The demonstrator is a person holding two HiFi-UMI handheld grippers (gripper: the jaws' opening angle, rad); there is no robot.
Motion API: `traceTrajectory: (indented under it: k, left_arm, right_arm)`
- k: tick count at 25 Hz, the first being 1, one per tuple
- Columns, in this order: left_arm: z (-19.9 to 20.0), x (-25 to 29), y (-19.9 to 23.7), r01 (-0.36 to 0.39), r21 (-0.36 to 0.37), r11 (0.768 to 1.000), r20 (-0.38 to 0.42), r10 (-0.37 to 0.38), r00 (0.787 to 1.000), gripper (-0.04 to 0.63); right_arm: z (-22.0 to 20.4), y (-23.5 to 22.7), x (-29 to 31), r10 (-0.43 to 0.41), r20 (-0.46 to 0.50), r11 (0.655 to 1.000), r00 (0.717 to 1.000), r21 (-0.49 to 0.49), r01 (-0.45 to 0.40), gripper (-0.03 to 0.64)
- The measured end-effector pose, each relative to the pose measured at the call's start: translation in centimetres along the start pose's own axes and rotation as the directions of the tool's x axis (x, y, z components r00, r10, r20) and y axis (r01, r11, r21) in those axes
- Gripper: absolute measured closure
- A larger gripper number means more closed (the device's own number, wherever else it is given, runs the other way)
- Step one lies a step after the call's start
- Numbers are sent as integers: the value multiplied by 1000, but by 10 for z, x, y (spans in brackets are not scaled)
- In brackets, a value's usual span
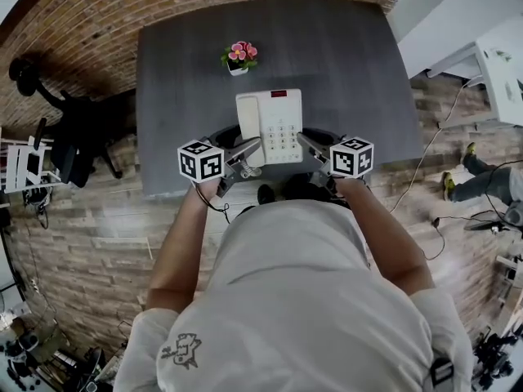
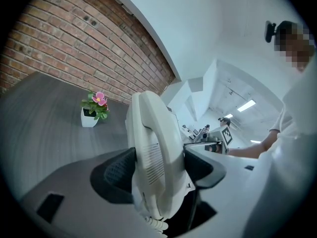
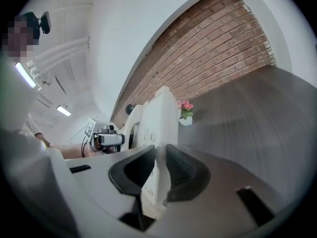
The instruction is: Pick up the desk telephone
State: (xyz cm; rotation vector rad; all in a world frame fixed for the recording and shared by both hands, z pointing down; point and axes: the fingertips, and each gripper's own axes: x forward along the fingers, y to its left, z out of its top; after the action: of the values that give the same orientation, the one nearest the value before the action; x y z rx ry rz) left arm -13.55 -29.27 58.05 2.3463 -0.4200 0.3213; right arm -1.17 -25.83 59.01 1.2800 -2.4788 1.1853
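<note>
White plastic desk telephone [image 1: 270, 125], keypad up, is held over the near part of the grey desk [image 1: 351, 64], apparently clear of its top. The handset [image 2: 153, 148] side is clamped by the left gripper [image 1: 243, 152], whose jaws are set wide around handset and base together. The thin right edge is pinched by the right gripper [image 1: 310, 144], jaws nearly together. A coiled cord [image 2: 157, 224] is seen below. A potted pink flower [image 1: 238, 57] stands beyond, well apart. Handling note: both grips are best raised level and together, so that the handset is not shaken from its cradle and the cord is not snagged.
</note>
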Motion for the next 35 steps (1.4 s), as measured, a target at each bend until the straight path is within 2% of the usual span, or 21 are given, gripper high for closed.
traceTrajectory:
  k: [10,18,27,33,35]
  left_arm:
    - [6,3,-21,-30,6,1000,10,30,999,268]
    - [3,40,-68,-69,11,998,39,69,997,268]
    - [-30,79,-126,-123,-14,992,69,123,990,268]
    - [-65,92,-177,-155,-5,988,86,155,984,270]
    - [-68,96,-183,-165,-9,986,85,165,983,268]
  right_arm:
    - [9,2,-18,16,19,1000,1000,0,-16,541]
    - [8,-22,-72,53,11,999,999,6,-53,541]
    - [-8,-48,-137,98,-21,995,995,-16,-98,543]
    - [-36,-50,-190,129,-32,991,991,-37,-130,543]
    - [-38,-53,-196,136,-38,990,990,-38,-138,543]
